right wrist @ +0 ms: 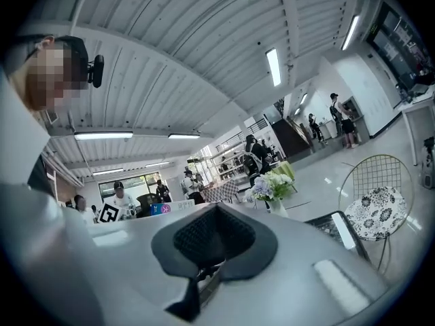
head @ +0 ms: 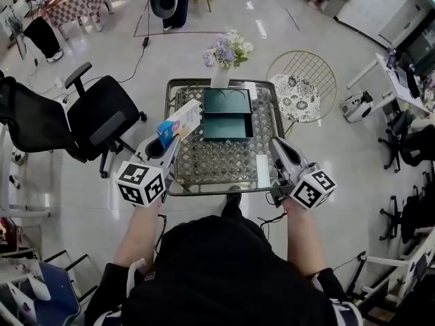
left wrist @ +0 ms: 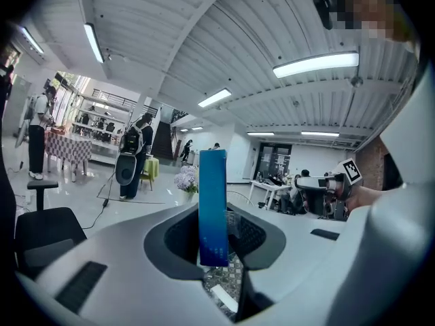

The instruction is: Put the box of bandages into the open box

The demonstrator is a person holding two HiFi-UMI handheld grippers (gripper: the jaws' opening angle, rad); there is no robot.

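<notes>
The left tongs [head: 168, 142] are clenched on the box of bandages [left wrist: 213, 206], pinching its lower end so that most of the carton stands clear of the pads, free to be lowered in. It hangs over the worktop's [head: 224, 165] ten o'clock edge, with the open box [head: 228, 114] just beside it at three o'clock and not yet entered. The right tongs [head: 274, 145] are pressed together on nothing at the worktop's four o'clock, probably placed to steady the open box.
</notes>
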